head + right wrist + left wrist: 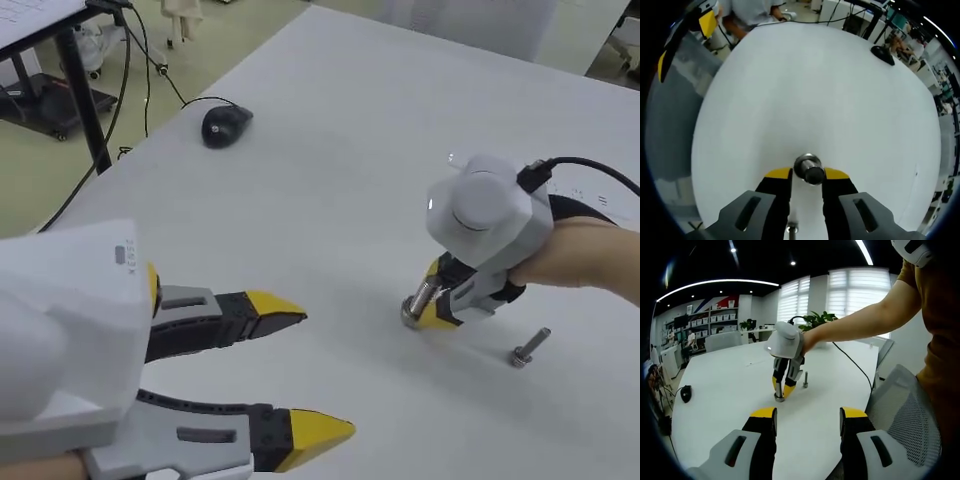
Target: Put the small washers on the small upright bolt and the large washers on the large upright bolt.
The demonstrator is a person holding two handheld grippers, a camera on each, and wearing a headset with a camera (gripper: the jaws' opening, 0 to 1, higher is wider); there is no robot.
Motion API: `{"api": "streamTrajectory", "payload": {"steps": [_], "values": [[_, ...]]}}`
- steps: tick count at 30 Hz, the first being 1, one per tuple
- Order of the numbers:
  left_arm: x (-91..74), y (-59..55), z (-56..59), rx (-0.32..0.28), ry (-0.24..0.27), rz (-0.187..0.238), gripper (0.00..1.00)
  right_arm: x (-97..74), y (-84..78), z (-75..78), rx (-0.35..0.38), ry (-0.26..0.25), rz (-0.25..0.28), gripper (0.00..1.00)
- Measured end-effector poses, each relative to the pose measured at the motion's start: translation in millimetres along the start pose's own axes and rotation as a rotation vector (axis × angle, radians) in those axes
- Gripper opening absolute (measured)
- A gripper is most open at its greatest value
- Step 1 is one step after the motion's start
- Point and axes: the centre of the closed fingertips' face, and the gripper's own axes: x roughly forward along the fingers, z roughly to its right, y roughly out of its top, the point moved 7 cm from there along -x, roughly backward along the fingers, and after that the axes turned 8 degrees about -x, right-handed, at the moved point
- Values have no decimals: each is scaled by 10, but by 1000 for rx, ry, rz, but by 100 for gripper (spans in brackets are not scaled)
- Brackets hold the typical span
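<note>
A large steel bolt stands head-down on the white table, and my right gripper is shut on its shaft from above. Seen along that gripper, the large bolt sits between the yellow tips of my right gripper. A small bolt stands on its head just right of it, apart from the jaws. My left gripper hovers open at the near left with nothing between its fingers. From my left gripper, the right gripper, large bolt and small bolt lie straight ahead.
A black mouse with its cable lies near the table's far left edge. A grey mesh chair stands off the table's side. A black cable trails from the right gripper. Bare tabletop stretches between the two grippers.
</note>
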Motion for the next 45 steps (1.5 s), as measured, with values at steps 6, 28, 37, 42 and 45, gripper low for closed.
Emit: {"api": "streamTrajectory", "payload": {"steps": [6, 28, 37, 42, 45], "values": [[-3, 1, -6, 2, 0, 2, 49, -92, -97, -78, 38, -23, 16, 24], [127, 140, 328, -1, -141, 14, 49, -564, -391, -1232, 266, -340, 357, 23], [67, 216, 467, 18, -205, 20, 50, -805, -243, -1673, 371, -396, 661, 25], [-31, 323, 484, -19, -206, 97, 51, -945, -323, -1924, 470, -401, 801, 40], [-80, 334, 530, -8, -225, 97, 52, -1033, -368, -2033, 468, -409, 819, 43]]}}
